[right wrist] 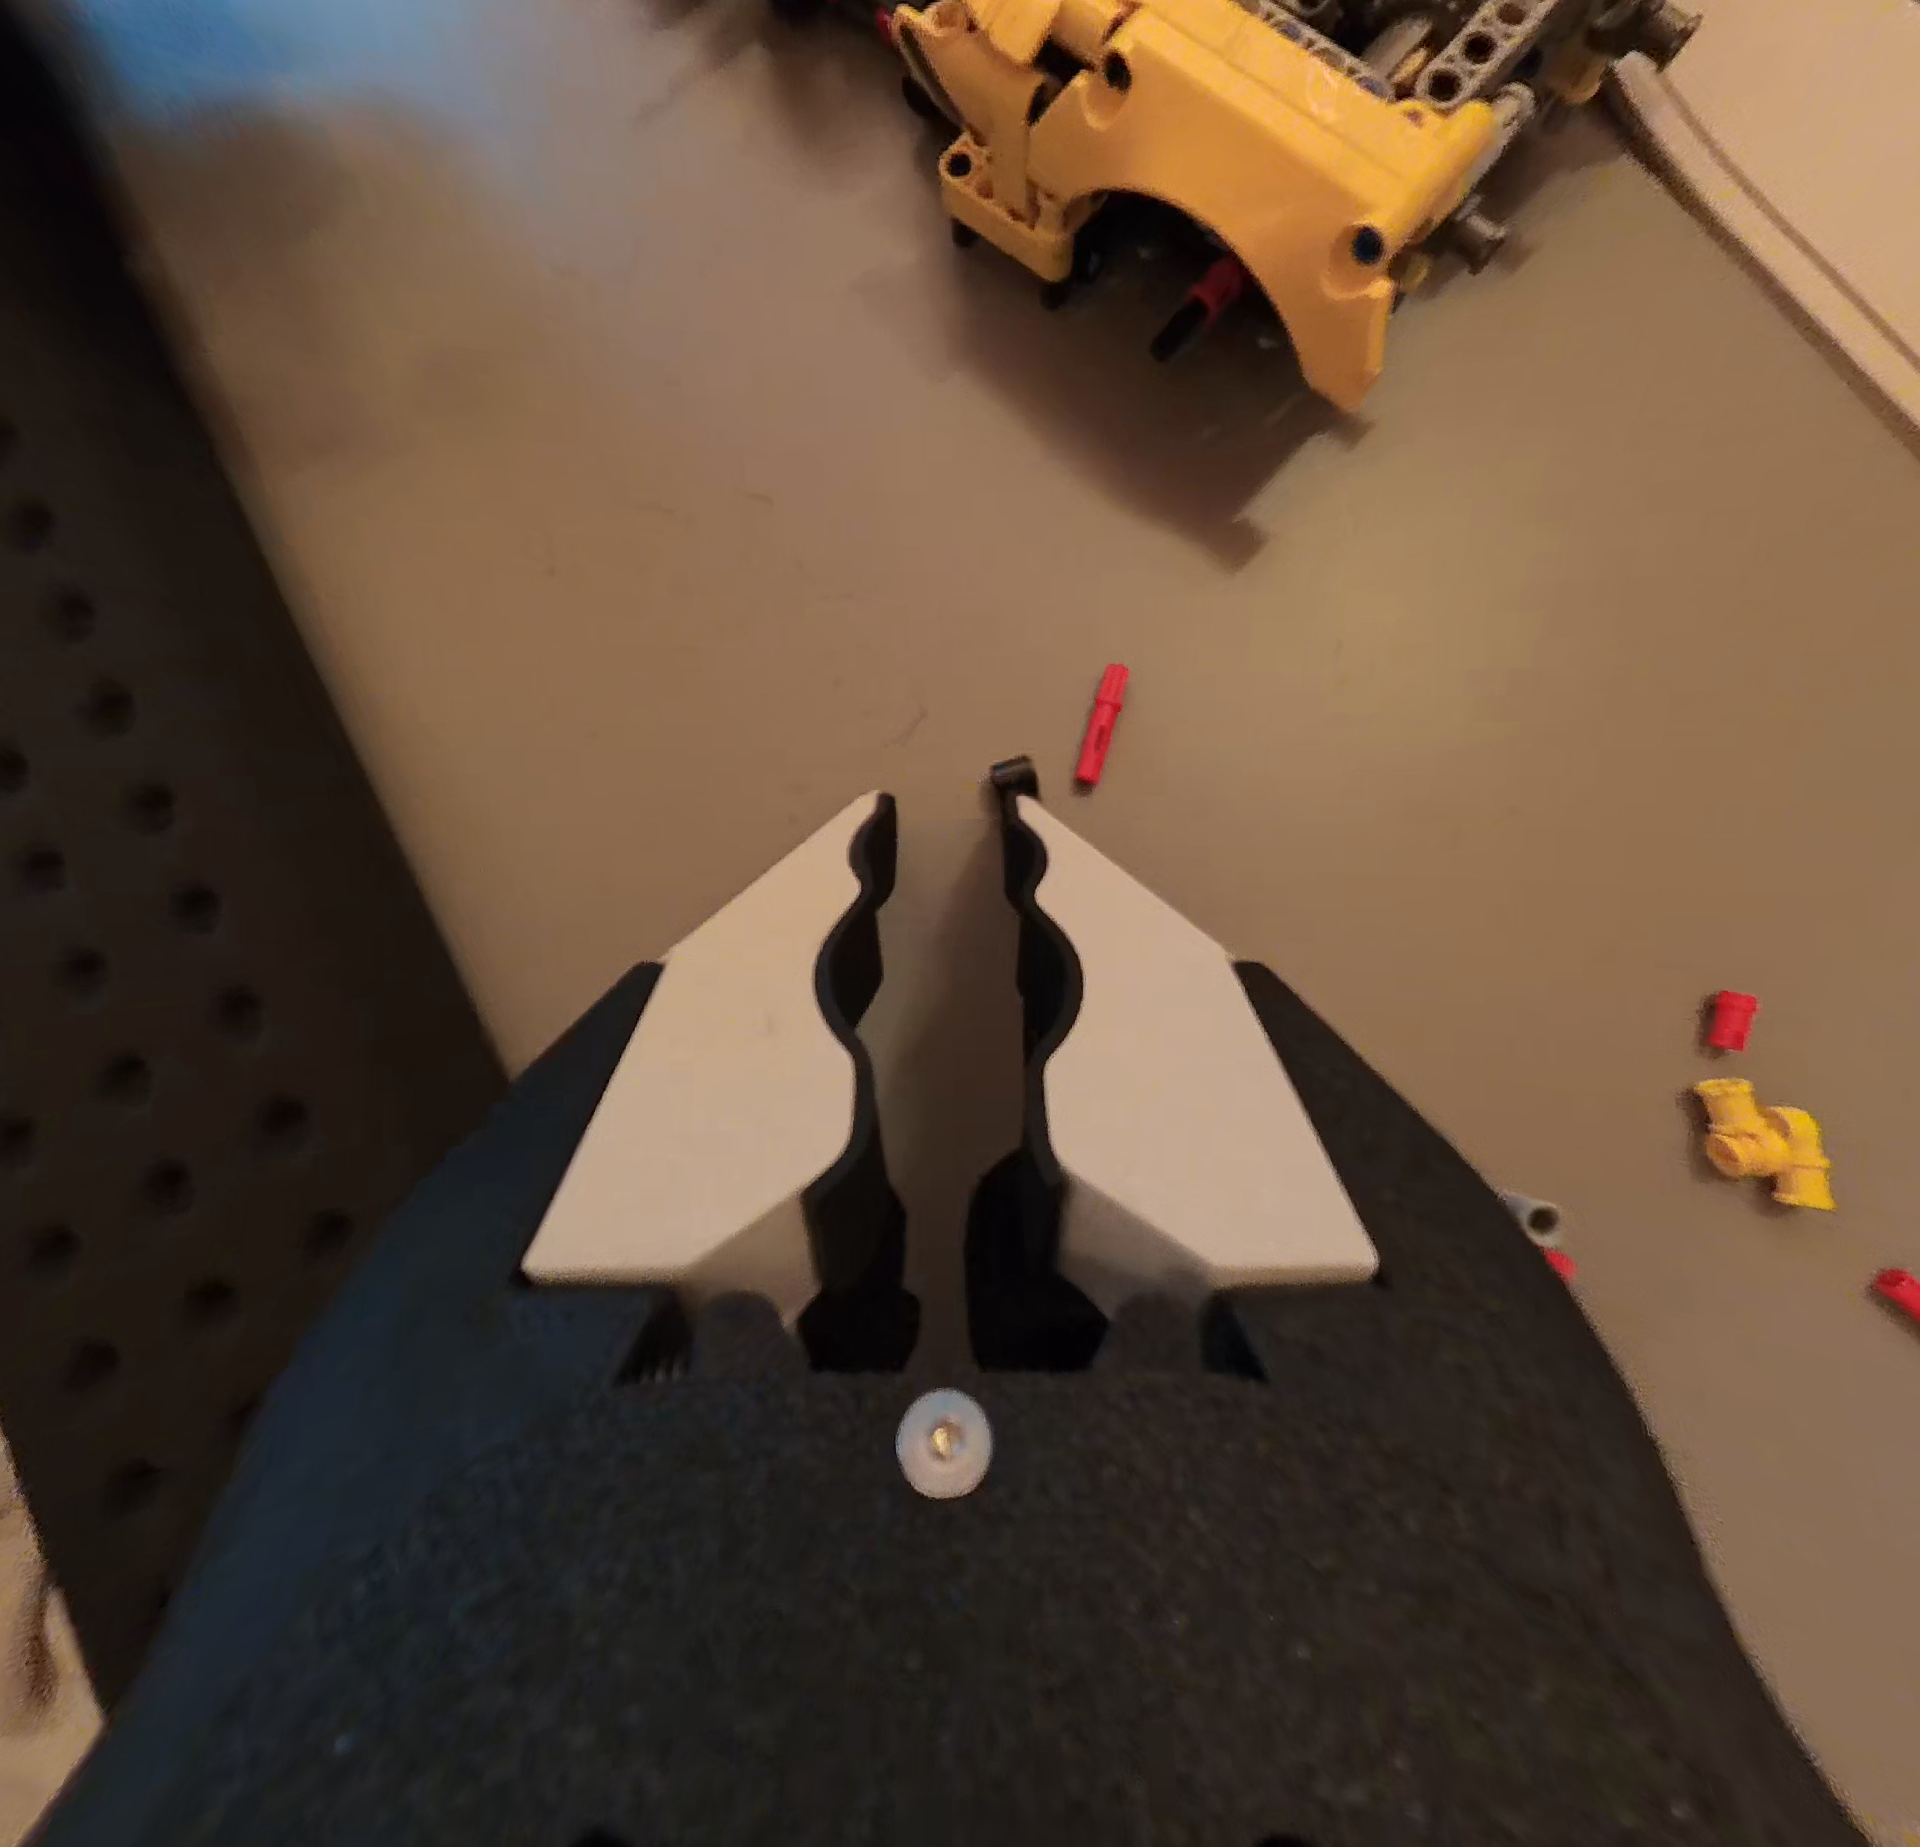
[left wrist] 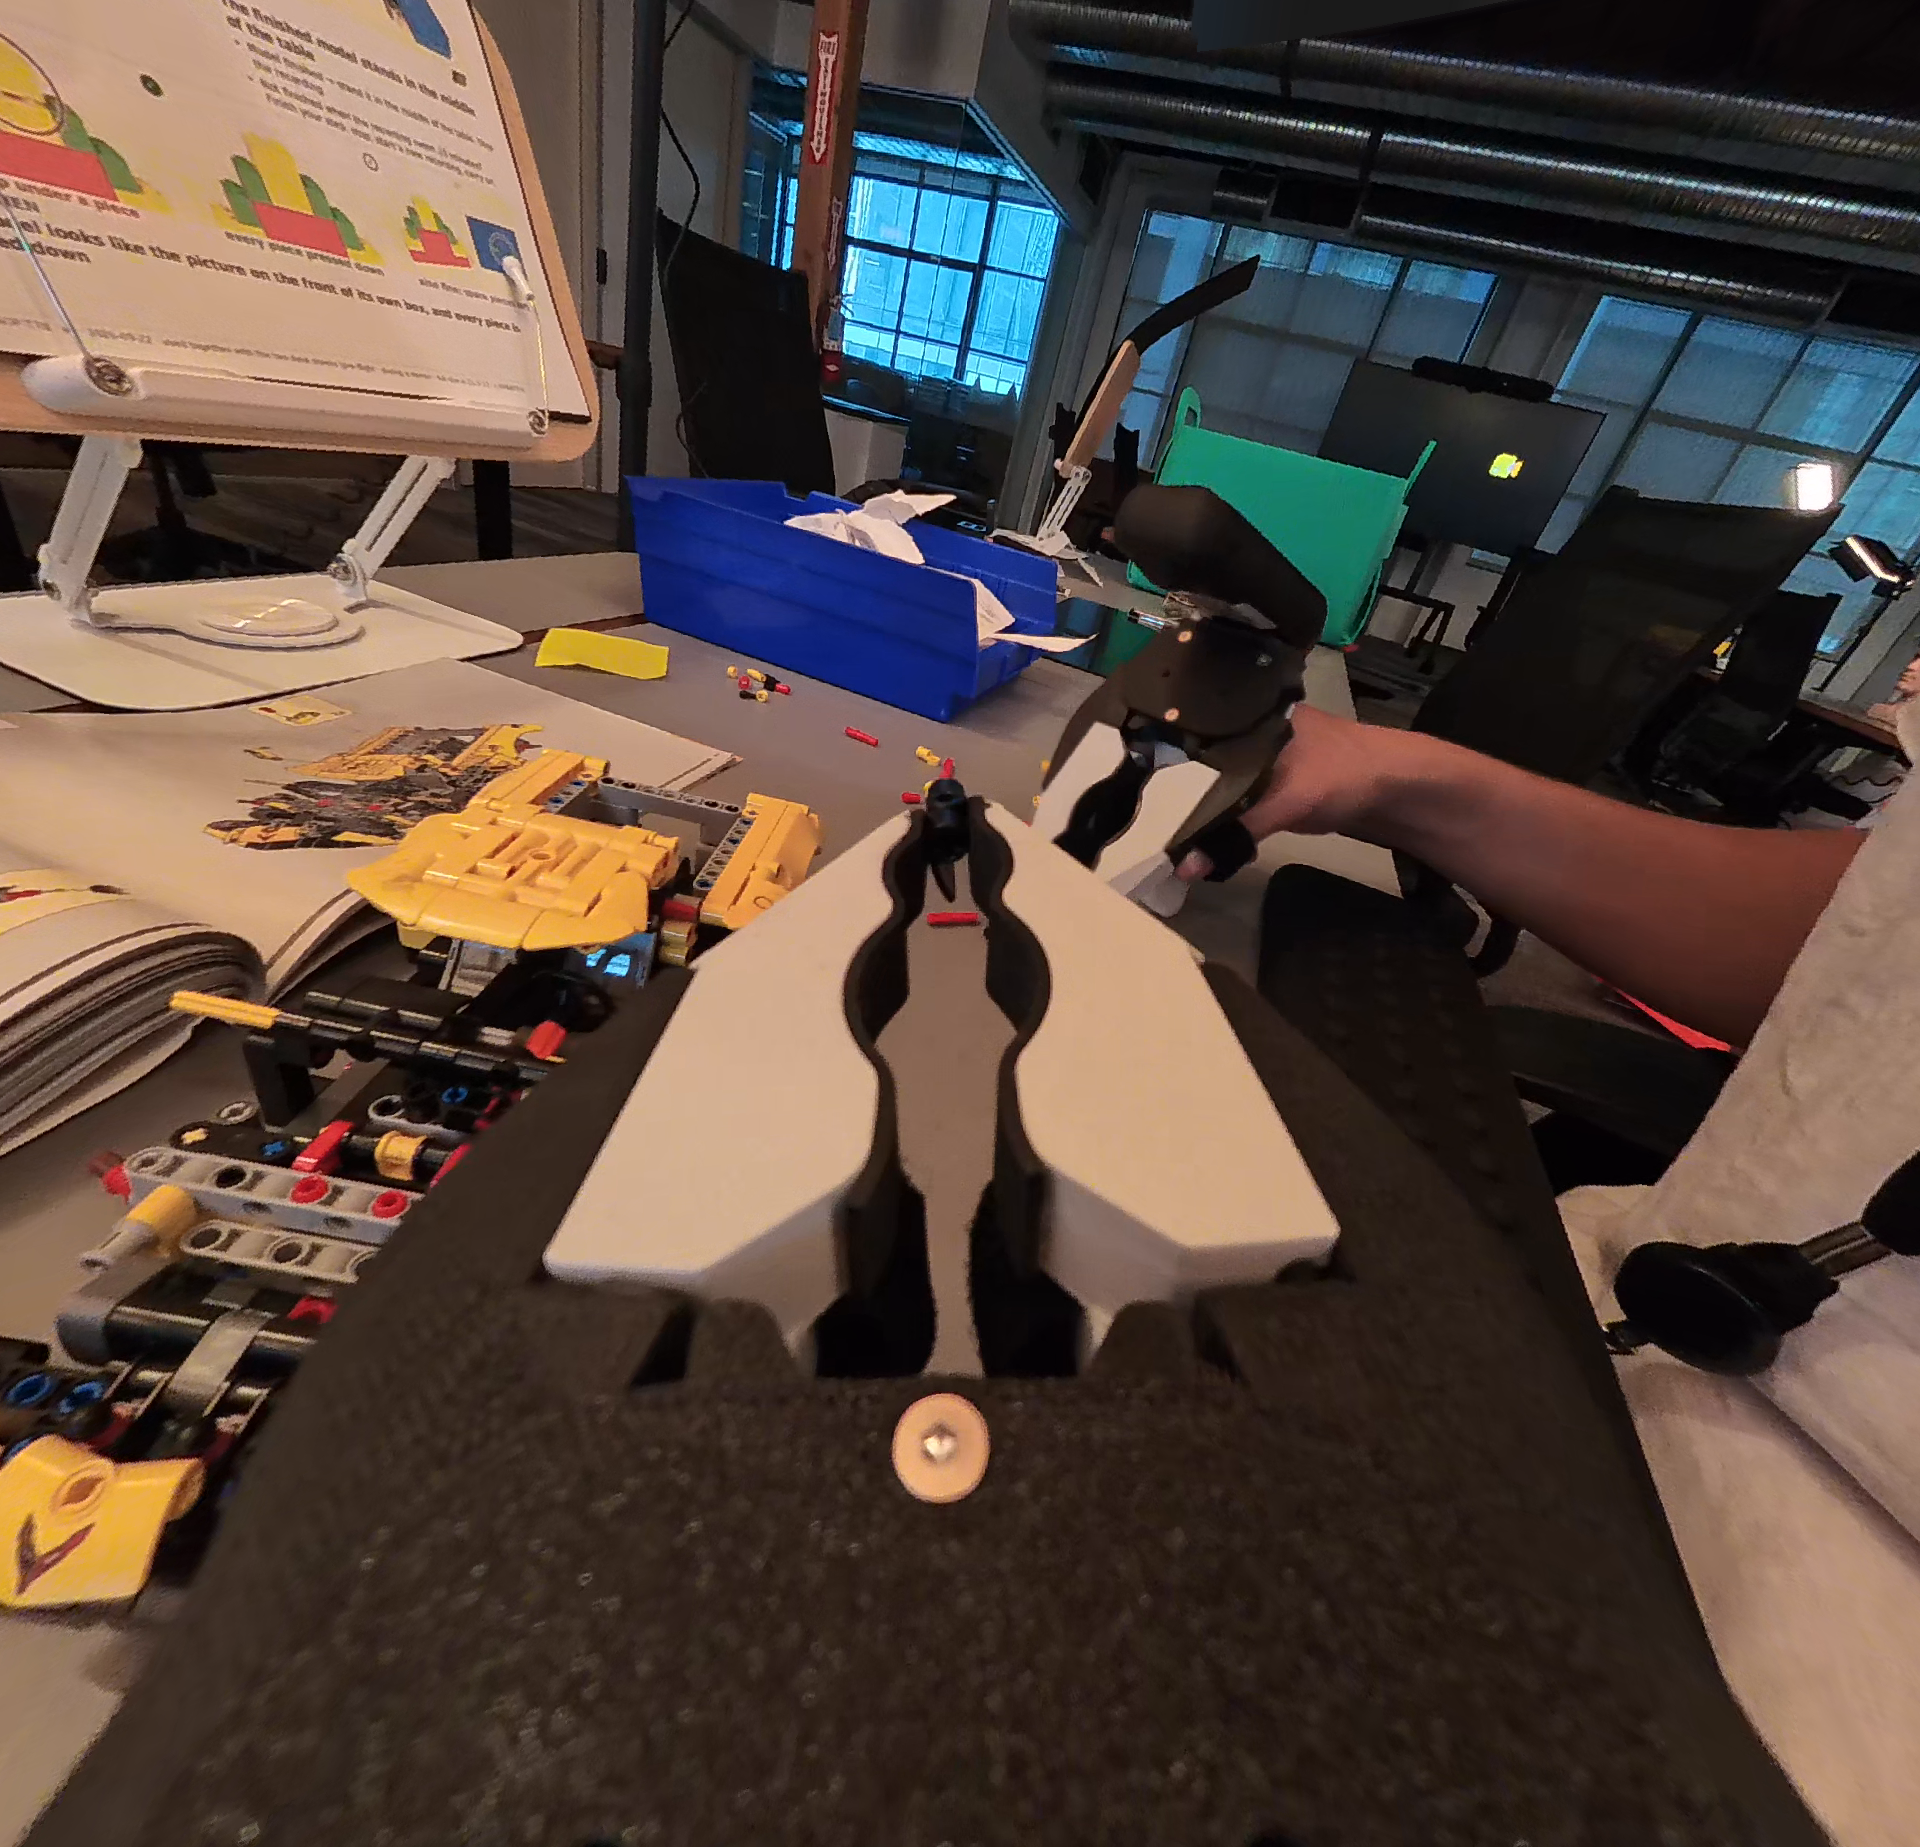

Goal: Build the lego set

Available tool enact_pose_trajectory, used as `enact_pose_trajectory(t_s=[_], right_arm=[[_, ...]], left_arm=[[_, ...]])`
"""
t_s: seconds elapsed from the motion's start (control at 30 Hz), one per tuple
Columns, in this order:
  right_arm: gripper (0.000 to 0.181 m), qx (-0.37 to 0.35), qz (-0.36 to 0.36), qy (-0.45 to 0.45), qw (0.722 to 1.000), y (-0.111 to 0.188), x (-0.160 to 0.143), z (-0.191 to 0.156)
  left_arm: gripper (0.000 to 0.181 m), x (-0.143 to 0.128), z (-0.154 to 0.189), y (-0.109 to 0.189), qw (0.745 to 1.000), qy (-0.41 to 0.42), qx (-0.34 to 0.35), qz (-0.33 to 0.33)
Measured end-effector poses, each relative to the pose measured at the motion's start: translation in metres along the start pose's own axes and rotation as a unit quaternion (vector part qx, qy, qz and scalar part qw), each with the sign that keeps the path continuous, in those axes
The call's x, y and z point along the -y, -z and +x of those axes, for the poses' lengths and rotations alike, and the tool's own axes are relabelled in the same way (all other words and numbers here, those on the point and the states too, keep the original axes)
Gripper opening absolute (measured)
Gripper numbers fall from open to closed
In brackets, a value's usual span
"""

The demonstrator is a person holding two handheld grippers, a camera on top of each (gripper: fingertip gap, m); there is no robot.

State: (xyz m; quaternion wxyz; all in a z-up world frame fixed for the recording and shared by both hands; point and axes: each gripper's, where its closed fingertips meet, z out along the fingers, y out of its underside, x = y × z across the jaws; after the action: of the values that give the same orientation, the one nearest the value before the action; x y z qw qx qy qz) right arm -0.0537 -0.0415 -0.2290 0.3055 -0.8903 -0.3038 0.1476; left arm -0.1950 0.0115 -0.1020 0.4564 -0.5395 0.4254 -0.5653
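**Yellow car half built, loose parts still waiting**

My left gripper (left wrist: 948, 841) was pinching a small black connector (left wrist: 943, 810) at its tips. My right gripper (right wrist: 943, 810) hung a little apart, empty, over the table (right wrist: 644, 571), a red pin (right wrist: 1101, 722) at one o'clock. The yellow car body (left wrist: 540, 862) sat at ten o'clock, frame exposed. Beams and pins (left wrist: 260, 1195) lay unsorted at eight o'clock; I judged much left to do

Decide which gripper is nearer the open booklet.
Left. The left gripper, pinching a black piece, sits just right of the booklet. The right gripper is farther right, with the yellow model between it and the booklet.
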Motion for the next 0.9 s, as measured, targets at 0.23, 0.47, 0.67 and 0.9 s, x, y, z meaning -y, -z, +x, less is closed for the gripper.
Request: enact_pose_trajectory(t_s=[0.23,0.47,0.67,0.9], right_arm=[[0.018,0.004,0.043,-0.021,0.999,0.012,0.009,0.003],[0.012,-0.001,0.013,0.034,0.999,0.0,0.0,0.016],[0.007,0.038,0.019,0.017,0.999,-0.005,0.005,0.011],[0.006,-0.002,0.126,0.022,0.992,0.007,0.048,0.002]], left_arm=[[0.007,0.0,0.002,-0.001,1.0,0.002,-0.004,0.0],[0.007,-0.002,0.001,-0.001,1.0,0.001,-0.002,-0.004],[0.007,-0.002,0.0,-0.001,1.0,0.0,0.0,-0.006],[0.007,-0.001,-0.003,-0.002,1.0,0.005,0.008,0.0]])
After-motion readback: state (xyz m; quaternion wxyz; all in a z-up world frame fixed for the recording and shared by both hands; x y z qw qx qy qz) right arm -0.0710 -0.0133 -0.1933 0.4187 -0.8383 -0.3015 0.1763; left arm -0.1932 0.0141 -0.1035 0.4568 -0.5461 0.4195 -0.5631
